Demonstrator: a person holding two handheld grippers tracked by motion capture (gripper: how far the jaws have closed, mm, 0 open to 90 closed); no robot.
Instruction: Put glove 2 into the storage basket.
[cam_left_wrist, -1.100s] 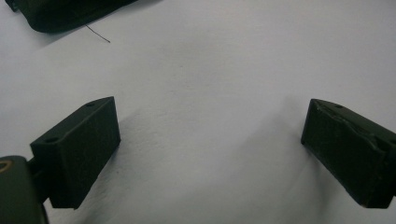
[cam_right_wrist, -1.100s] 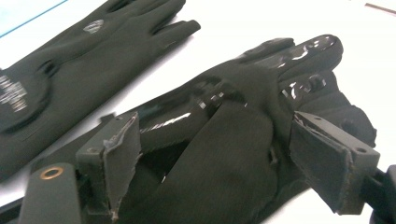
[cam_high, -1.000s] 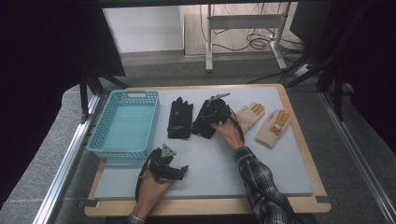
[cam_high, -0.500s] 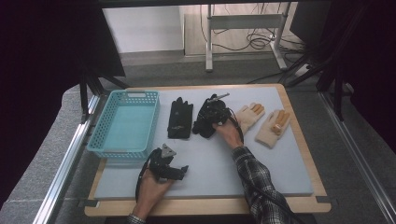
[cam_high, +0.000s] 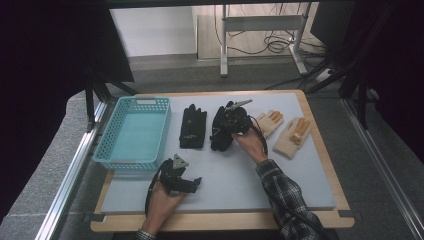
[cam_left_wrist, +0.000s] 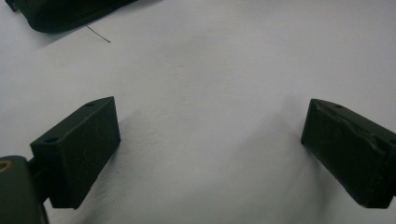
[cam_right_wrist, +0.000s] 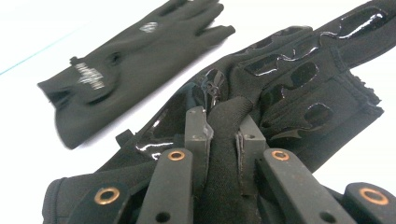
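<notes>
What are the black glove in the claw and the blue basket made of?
The pinched glove looks like soft knitted fabric: it bunches into a fold between the right claw, and its cuff edge frays. Glossy patches on it catch the light, probably rubbery grip print. The basket looks like hard matte plastic, with a neat moulded lattice of holes in its walls.

Table (cam_high: 310, 195): basket (cam_high: 134, 131), four gloves (cam_high: 193, 126)
</notes>
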